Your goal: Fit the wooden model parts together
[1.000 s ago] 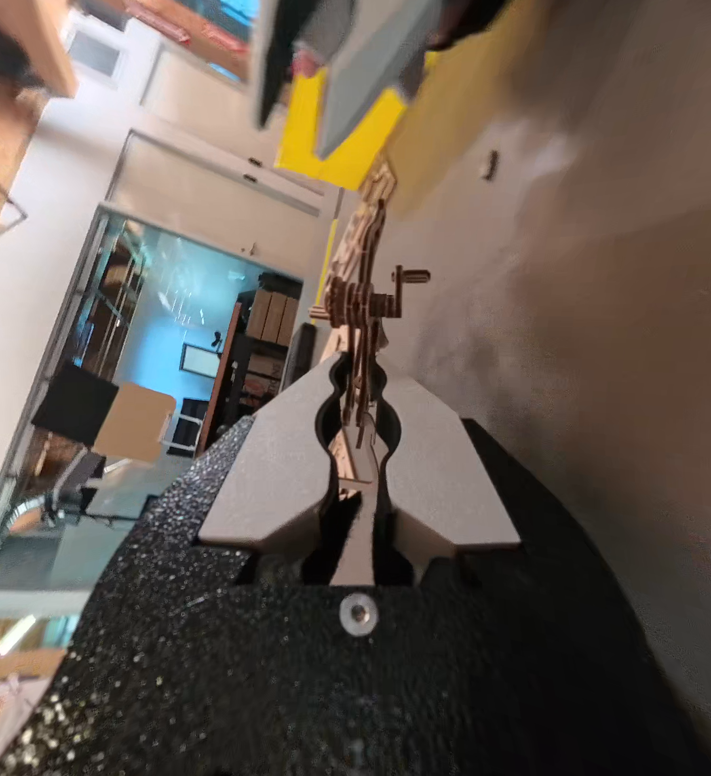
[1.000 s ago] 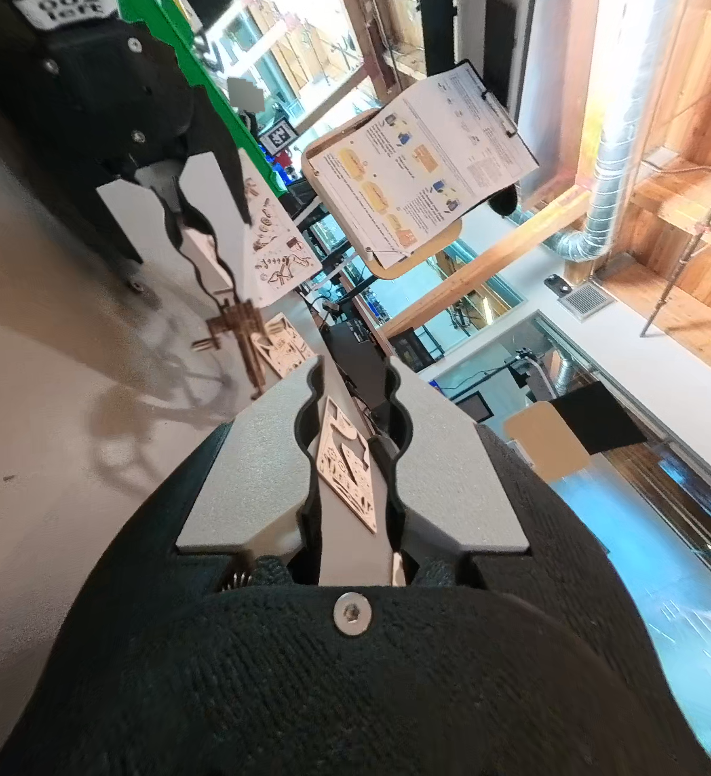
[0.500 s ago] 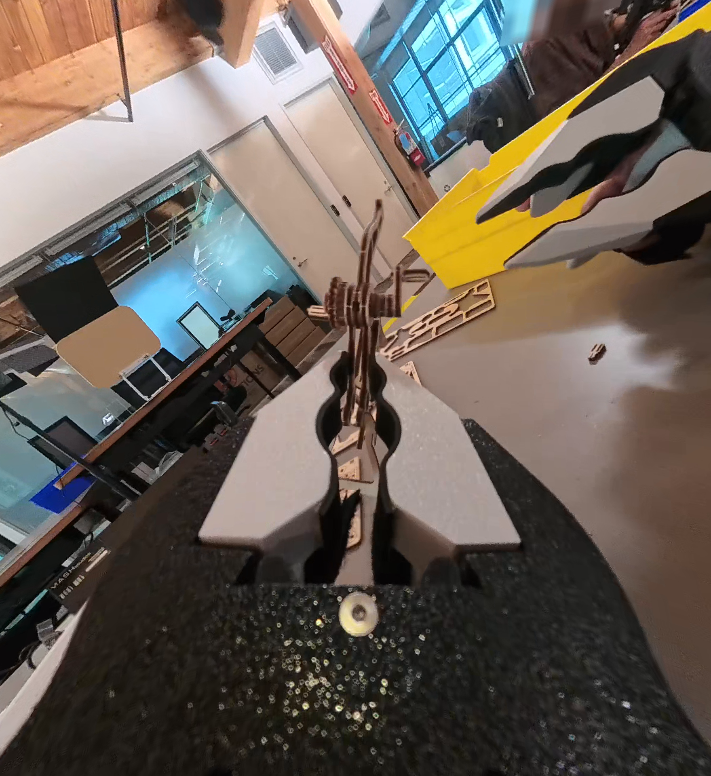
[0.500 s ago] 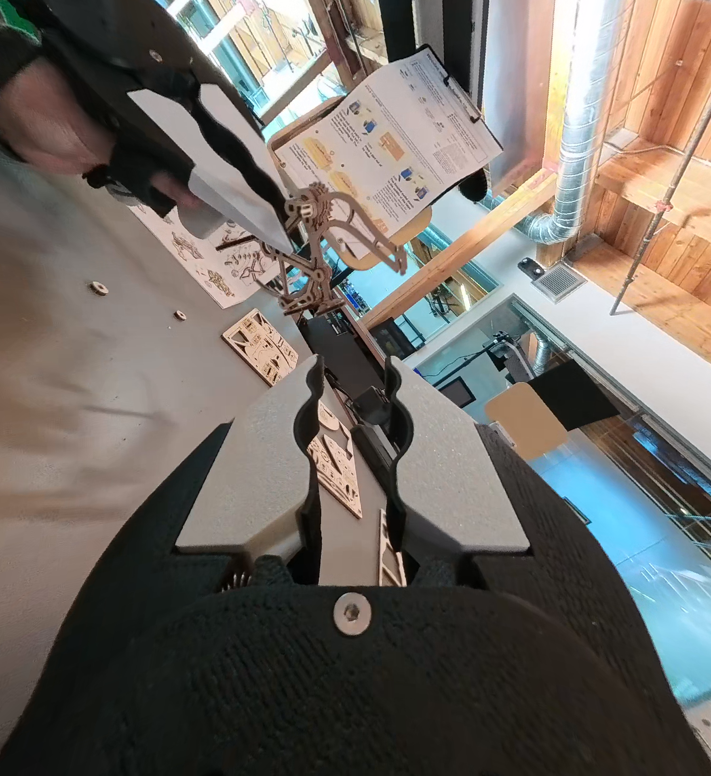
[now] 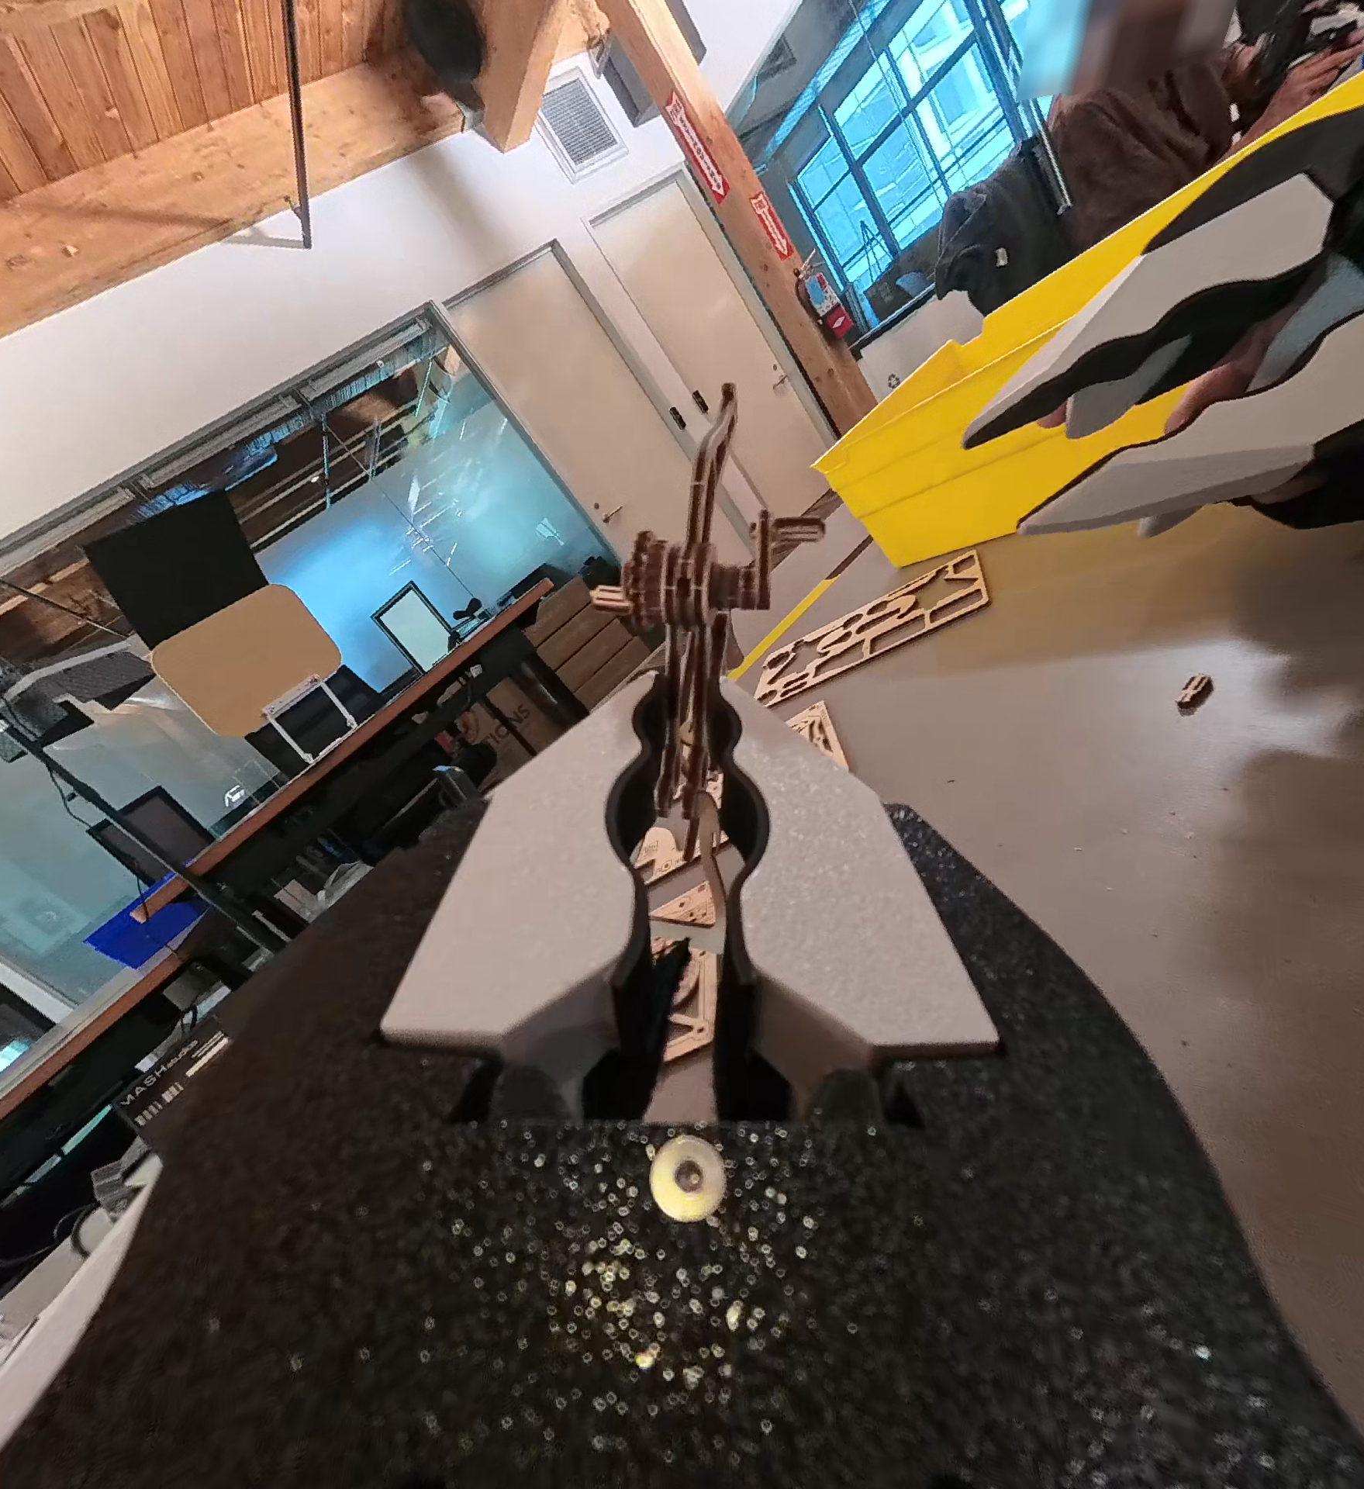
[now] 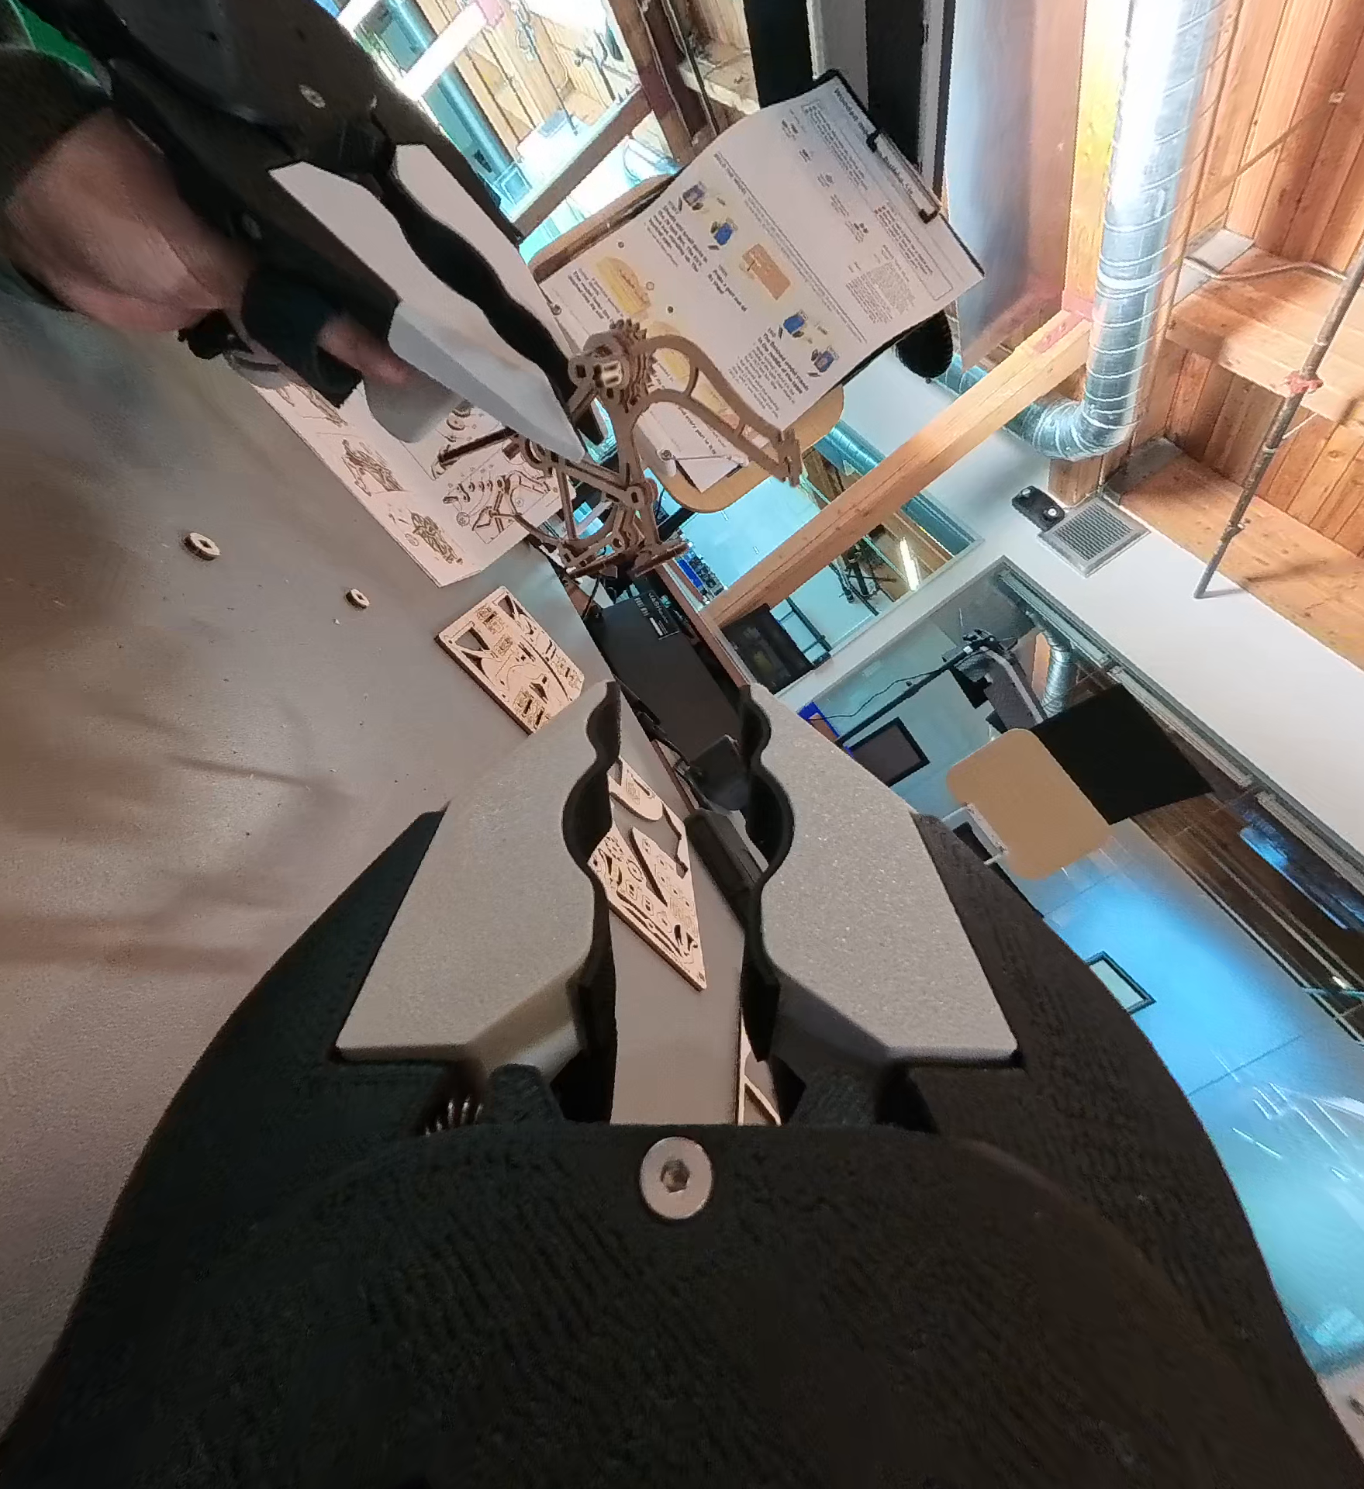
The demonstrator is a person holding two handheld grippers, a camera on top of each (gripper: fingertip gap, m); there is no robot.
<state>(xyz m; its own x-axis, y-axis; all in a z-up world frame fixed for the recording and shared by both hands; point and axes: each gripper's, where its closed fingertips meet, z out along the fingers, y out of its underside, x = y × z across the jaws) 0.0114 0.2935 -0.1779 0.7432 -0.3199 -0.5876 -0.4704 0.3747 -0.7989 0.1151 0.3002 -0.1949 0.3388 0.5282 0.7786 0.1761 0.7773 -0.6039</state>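
A: How many grippers do you hold?
B: Two. Your left gripper (image 5: 682, 725) clamps one wooden model (image 5: 694, 580), long axis upright above the table (image 5: 1146, 846); your right gripper (image 6: 678, 725) gapes, holding nothing.

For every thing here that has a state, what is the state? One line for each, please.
left gripper: shut on the wooden model, held off the table.
wooden model: partly built, raised in the air.
right gripper: open, holds nothing.
part sheets: flat on the table, pieces punched out.
clipboard: papers clipped on.
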